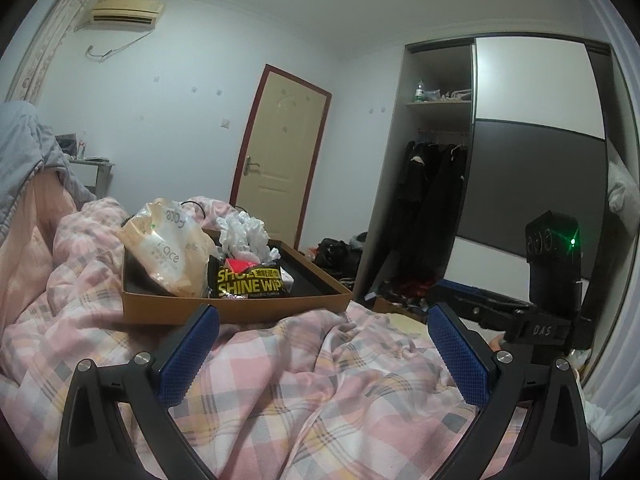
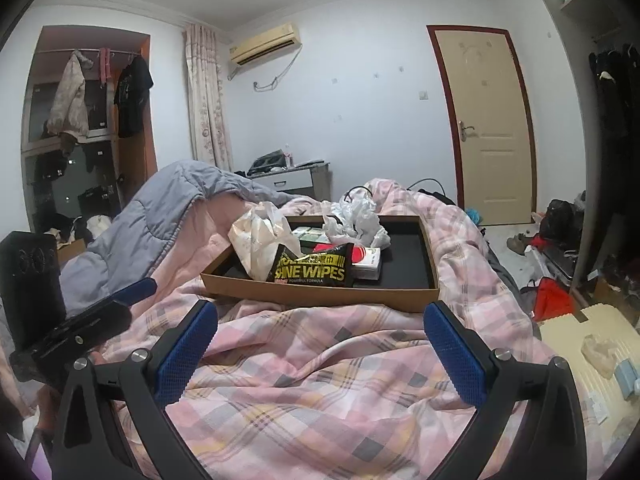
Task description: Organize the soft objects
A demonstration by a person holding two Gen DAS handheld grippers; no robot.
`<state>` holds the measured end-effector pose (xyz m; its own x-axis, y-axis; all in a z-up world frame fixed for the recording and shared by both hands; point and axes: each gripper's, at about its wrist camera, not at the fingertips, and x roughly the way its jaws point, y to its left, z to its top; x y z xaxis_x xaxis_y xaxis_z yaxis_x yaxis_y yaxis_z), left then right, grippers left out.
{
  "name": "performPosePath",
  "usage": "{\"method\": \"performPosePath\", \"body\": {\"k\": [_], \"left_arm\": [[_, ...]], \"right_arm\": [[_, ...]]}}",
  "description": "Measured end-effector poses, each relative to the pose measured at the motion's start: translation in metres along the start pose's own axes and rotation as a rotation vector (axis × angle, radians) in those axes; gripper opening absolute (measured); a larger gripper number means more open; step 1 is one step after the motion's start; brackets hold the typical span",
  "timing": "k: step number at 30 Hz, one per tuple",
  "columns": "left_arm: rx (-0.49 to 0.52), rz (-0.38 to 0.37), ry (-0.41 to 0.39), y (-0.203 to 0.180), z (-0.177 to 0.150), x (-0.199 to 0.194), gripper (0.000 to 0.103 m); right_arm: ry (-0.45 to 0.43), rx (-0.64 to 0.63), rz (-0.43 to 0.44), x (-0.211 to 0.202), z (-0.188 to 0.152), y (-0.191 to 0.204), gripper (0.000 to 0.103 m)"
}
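Both my grippers hang over the pink plaid quilt (image 2: 320, 380), left gripper (image 1: 322, 344) and right gripper (image 2: 320, 340) each with jaws spread wide, nothing between them. Just beyond lies the cardboard tray (image 2: 320, 290) on the quilt, holding a shoe shine wipes pack (image 2: 316, 270), a beige tissue pack (image 2: 260, 240) beside it, and crumpled white tissue (image 2: 356, 216) at the tray's far side.

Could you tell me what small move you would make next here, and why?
Probably ease the right gripper forward toward the tray. Both grippers hang open and empty over the quilt, and the wipes pack leans nearest the tray's front wall, with nothing blocking it.
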<state>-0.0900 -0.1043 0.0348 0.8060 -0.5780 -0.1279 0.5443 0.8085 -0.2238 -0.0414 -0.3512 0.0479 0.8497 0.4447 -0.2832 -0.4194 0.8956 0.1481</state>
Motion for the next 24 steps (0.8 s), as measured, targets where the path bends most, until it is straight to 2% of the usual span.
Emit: {"method": "performPosePath", "body": {"k": [5, 11, 24], "left_arm": [[-0.004, 0.003, 0.013, 0.001, 0.000, 0.002, 0.103], [-0.004, -0.008, 0.017, 0.001, 0.000, 0.003, 0.103], [-0.043, -0.017, 0.000, 0.011, -0.001, -0.001, 0.103]], "right_arm": [[0.008, -0.032, -0.003, 0.001, -0.002, 0.006, 0.102], [0.009, 0.018, 0.058, -0.002, -0.002, -0.006, 0.102], [0.035, -0.061, -0.063, 0.005, -0.004, 0.010, 0.102]]}}
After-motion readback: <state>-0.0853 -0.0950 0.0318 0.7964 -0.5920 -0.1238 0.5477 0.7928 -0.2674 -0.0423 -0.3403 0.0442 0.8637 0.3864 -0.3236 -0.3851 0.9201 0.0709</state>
